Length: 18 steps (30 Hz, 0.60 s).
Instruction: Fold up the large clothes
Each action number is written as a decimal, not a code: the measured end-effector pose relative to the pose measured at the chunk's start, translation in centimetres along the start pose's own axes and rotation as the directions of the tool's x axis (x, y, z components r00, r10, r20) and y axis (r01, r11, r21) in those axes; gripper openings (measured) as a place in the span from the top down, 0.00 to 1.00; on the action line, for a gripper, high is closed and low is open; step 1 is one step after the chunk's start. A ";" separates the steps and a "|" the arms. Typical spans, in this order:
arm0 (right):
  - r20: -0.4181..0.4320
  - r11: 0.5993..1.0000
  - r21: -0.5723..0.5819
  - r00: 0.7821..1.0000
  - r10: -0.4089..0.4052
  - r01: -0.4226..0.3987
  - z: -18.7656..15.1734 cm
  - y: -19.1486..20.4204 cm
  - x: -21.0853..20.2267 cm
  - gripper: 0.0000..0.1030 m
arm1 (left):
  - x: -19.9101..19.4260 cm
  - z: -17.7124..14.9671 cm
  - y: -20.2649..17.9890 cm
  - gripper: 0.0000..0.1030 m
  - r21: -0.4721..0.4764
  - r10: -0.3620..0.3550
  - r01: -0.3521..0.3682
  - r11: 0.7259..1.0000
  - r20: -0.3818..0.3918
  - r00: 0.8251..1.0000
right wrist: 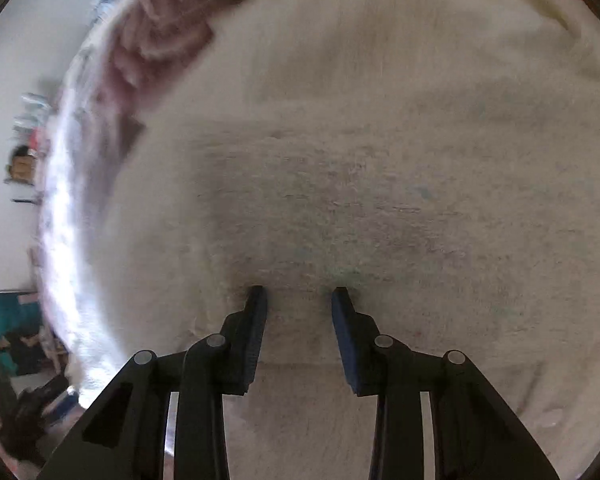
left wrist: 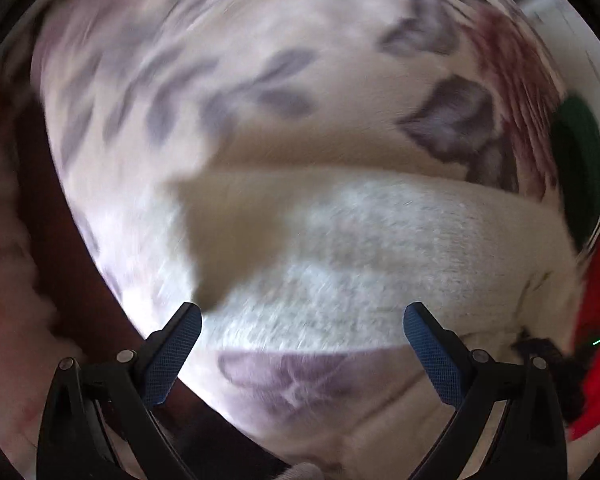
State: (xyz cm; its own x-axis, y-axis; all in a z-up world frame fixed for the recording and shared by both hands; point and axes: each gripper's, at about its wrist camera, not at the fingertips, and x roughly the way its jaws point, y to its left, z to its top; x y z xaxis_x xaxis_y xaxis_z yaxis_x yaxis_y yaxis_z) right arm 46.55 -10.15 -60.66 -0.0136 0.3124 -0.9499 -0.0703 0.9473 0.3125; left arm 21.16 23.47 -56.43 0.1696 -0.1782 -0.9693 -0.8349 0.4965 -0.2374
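The left hand-held gripper point(left wrist: 301, 320), jaws wide apart, points down over a blurred cream knitted garment point(left wrist: 379, 248) lying on a white leaf-patterned bedsheet point(left wrist: 220, 92).

I look down on a garment point(left wrist: 379, 248) lying across a bedspread point(left wrist: 220, 80), which shows beyond it and to its left. My left gripper point(left wrist: 301, 320) hangs above the garment's near part. My right gripper point(right wrist: 298, 294) has both fingertips point(right wrist: 256, 294) down at the garment point(right wrist: 379, 160), bedspread point(right wrist: 140, 60) off left.
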 end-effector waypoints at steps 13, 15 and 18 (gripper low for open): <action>-0.011 0.997 0.072 1.000 -0.018 0.018 -1.5 -3.1 -5.0 0.41 | 6.8 -0.2 4.1 0.64 -0.477 -0.295 0.271 0.836 0.025 0.955; -0.014 0.998 0.050 0.999 -0.041 0.042 -0.8 -2.6 -4.8 0.41 | 5.8 1.7 3.6 0.86 -0.479 -0.268 0.271 0.835 0.076 0.960; 0.019 0.997 0.013 0.997 -0.072 0.072 -0.2 -1.1 -4.5 0.41 | 3.4 4.4 1.5 0.88 -0.399 -0.227 0.265 0.878 0.140 0.964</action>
State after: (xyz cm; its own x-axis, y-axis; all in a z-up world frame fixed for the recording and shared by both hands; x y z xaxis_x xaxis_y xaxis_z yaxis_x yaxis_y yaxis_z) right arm 46.49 -12.64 -56.76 0.0100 0.2444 -0.9696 -0.0583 0.9682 0.2435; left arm 22.79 27.40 -60.40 0.4264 -0.1656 -0.8893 -0.8969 0.0503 -0.4394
